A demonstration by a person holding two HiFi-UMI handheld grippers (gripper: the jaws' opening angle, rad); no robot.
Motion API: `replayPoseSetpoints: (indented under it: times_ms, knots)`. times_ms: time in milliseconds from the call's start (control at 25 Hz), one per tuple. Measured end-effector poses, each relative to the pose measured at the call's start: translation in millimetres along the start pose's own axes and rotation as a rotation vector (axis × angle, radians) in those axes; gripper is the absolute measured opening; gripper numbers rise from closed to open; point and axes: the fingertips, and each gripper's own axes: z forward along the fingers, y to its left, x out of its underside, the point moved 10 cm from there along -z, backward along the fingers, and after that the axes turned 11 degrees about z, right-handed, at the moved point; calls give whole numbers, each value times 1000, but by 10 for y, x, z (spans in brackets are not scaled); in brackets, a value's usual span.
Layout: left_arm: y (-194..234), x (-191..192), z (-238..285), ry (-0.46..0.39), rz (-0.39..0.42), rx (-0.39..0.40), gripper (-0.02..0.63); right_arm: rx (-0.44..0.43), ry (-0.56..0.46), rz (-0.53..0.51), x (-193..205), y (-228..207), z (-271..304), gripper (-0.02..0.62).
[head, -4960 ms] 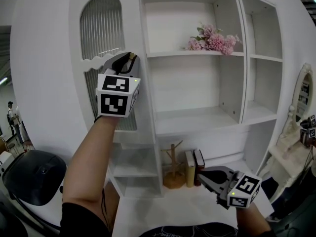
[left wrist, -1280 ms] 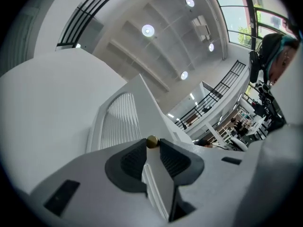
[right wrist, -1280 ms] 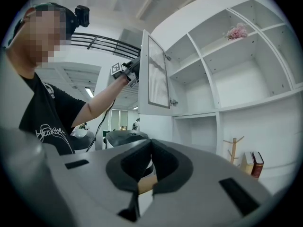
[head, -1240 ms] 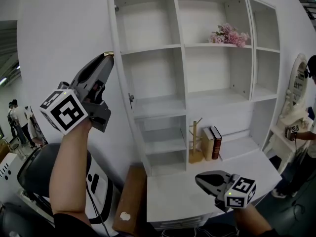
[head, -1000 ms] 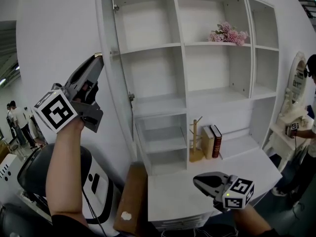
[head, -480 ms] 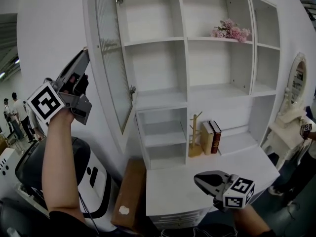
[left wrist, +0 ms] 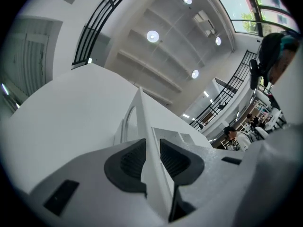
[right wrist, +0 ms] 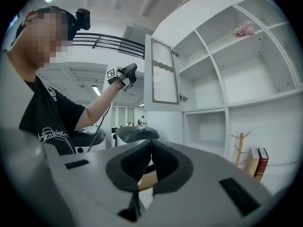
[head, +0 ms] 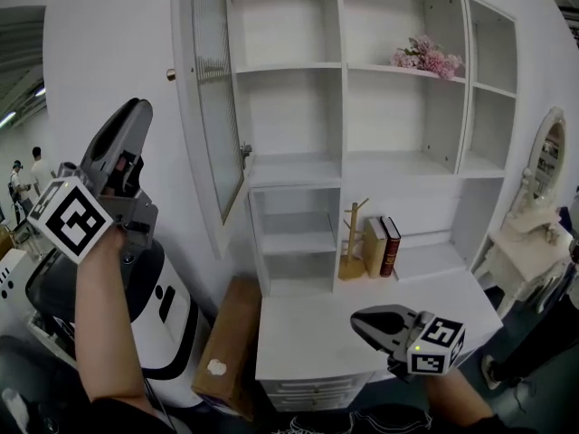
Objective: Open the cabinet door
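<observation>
The white cabinet door (head: 210,107), with a ribbed glass panel, stands swung out to the left of the open shelves; a small knob (head: 171,74) shows on its outer face. My left gripper (head: 140,107) points up a short way left of the door's free edge, with a gap between them. In the left gripper view its pads (left wrist: 128,157) stand apart and the door (left wrist: 141,119) shows edge-on ahead, in line with the gap. The right gripper view shows the door (right wrist: 163,74) and the left gripper (right wrist: 129,71) apart. My right gripper (head: 357,319) hovers low over the desk, shut and empty (right wrist: 151,143).
Pink flowers (head: 423,57) lie on an upper shelf. Two books (head: 383,245) and a wooden stand (head: 355,242) sit above the white desk (head: 308,342). A brown box (head: 226,342) and a white-and-black machine (head: 163,306) are on the floor at left.
The door has swung from shut to wide open. In the last half second my left gripper moved left and down, off the door's edge. The right gripper barely moved.
</observation>
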Motion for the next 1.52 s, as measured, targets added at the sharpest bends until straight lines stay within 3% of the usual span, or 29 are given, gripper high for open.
replayPoseSetpoints:
  times_ms: [120, 240, 440, 600, 680, 840, 1000, 1200, 1520]
  knots:
    - [-446, 66, -324, -8, 50, 15, 80, -16, 2, 27, 42, -22, -114, 3]
    - [-1073, 346, -592, 61, 34, 77, 80, -40, -3, 81, 115, -16, -222, 3]
    - [-1953, 981, -941, 360, -86, 166, 78, -79, -11, 69, 154, 159, -417, 3]
    - [-2559, 1346, -1199, 482, -243, 198, 77, -101, -38, 105, 220, 199, -615, 3]
    - [-2889, 1407, -1296, 502, -294, 216, 76, -120, -44, 129, 261, 227, -706, 5]
    - [-3456, 1291, -1444, 527, -245, 226, 73, -160, -65, 124, 341, 376, -930, 3]
    - [-3863, 1245, -1596, 546, -258, 227, 5, -158, -95, 143, 477, 417, -1130, 5]
    - [-4162, 1266, -1758, 574, -307, 192, 5, -167, -113, 179, 627, 508, -1277, 5]
    - [-4445, 1110, -1885, 575, -359, 197, 5, -187, -110, 216, 793, 703, -1522, 5]
